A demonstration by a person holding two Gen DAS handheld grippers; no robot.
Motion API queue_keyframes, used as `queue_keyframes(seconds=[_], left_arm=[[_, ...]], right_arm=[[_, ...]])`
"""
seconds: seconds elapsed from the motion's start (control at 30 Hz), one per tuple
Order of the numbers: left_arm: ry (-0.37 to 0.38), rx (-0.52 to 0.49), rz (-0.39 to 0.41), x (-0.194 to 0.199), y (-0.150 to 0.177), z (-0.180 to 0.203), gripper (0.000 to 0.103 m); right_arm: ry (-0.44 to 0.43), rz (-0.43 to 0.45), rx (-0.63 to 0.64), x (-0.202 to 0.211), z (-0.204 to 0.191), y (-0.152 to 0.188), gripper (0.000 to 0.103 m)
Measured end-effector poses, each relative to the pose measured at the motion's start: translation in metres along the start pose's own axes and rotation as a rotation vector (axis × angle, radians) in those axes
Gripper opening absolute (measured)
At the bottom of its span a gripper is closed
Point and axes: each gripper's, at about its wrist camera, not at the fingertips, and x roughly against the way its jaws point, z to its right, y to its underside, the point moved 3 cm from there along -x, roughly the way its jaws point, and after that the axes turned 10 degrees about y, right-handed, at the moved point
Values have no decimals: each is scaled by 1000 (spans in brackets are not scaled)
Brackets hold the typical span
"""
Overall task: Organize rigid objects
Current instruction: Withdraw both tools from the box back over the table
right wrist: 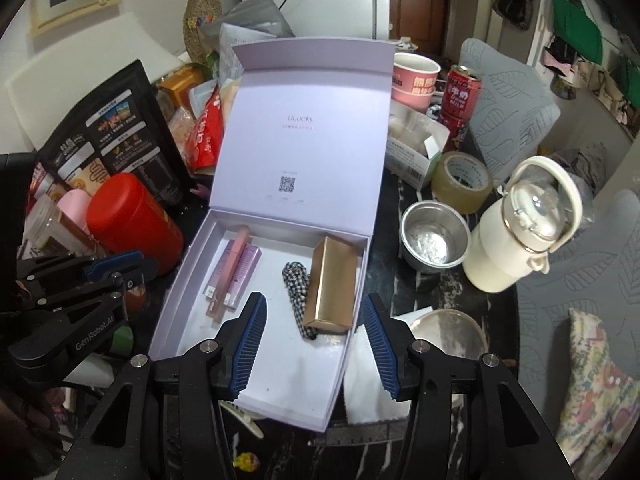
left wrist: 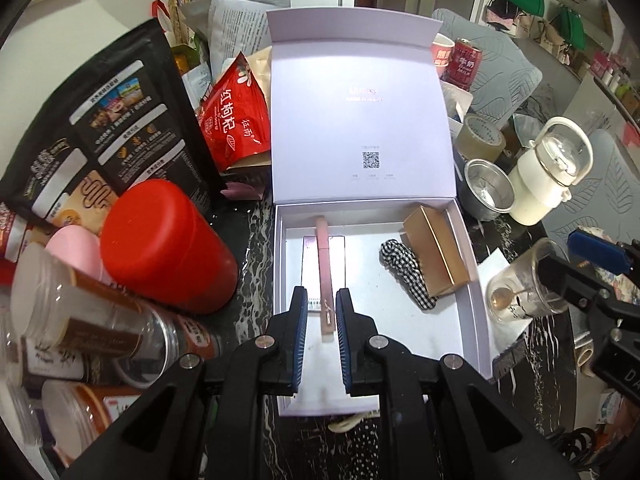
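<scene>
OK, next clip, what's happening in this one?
A person with a handheld gripper in each hand is sorting small items into an open white gift box on a cluttered table. Inside lie a pink tube on a lilac carton, a checked scrunchie and a gold box. The left gripper is open, its fingers either side of the tube's near end. The right gripper hangs open over the box, holding nothing.
</scene>
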Motion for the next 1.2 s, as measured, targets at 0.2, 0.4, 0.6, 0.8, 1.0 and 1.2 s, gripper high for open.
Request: queue_keyframes(seconds=[0.2,0.4,0.6,0.8,1.0,1.2], left_arm=[[2,-11,14,20,19,8,103],[16,-15,19,36,40,16,103],[17,-4,33,54,63,22,103],[17,21,36,64,85,23,103],[21,34,32,66,108,25,103],[-1,63,33,62,127,21,103]], right_arm=[[9,24,-18,25,5,12,52],[18,33,-33,48,11,32,53],[18,40,-46,67,14,50,53],[9,44,-61,81,15,71,59],[-10,19,-62,81,12,93,59],[-32,5,-55,75,7,112,59]])
